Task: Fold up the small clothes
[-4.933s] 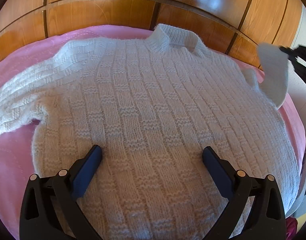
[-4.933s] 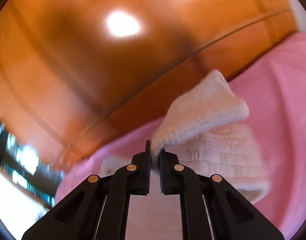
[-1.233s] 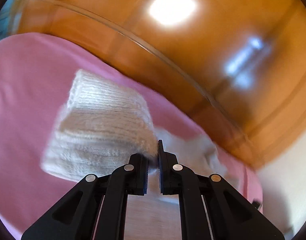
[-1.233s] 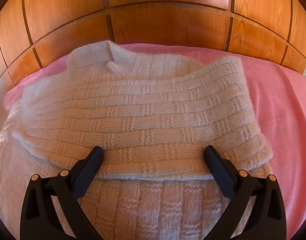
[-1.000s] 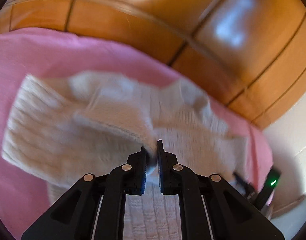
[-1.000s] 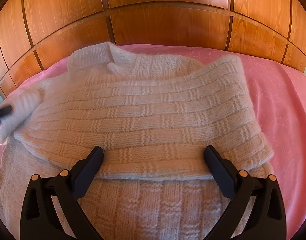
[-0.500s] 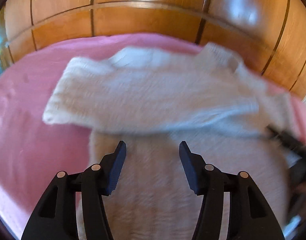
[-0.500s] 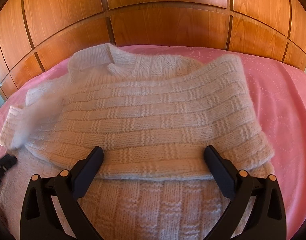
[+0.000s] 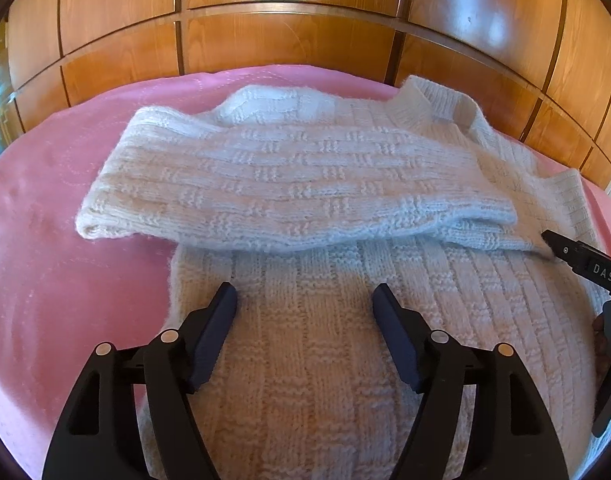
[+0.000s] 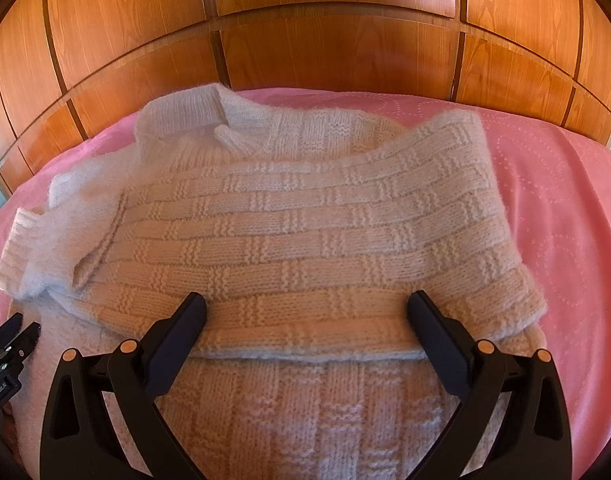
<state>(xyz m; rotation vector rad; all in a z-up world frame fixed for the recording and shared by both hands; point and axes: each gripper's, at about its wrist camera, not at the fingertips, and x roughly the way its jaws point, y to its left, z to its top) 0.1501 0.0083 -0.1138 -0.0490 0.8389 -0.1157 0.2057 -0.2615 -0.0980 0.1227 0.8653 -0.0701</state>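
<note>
Both sleeves (image 9: 289, 184) lie crossed over the sweater (image 10: 305, 412) chest on the bed (image 9: 65, 280), narrowing it for folding. Left gripper (image 9: 305, 308) and right gripper (image 10: 305, 316) hover above the body, jaws apart, empty.

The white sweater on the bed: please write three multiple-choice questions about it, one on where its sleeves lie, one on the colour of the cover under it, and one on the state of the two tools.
1. Where do the sleeves of the white sweater lie?
A. Spread out to both sides
B. Folded across the chest
C. Hanging off the bed

2. What colour is the bed cover?
A. Pink
B. Green
C. Grey

3. How are the left tool and the right tool?
A. Both shut on a cuff
B. One open, one shut
C. Both open, holding nothing

Answers: 1 B, both sleeves lie across the body below the collar; 2 A, pink shows all around the knit; 3 C, each wrist view shows its fingers spread apart with nothing between them.
</note>
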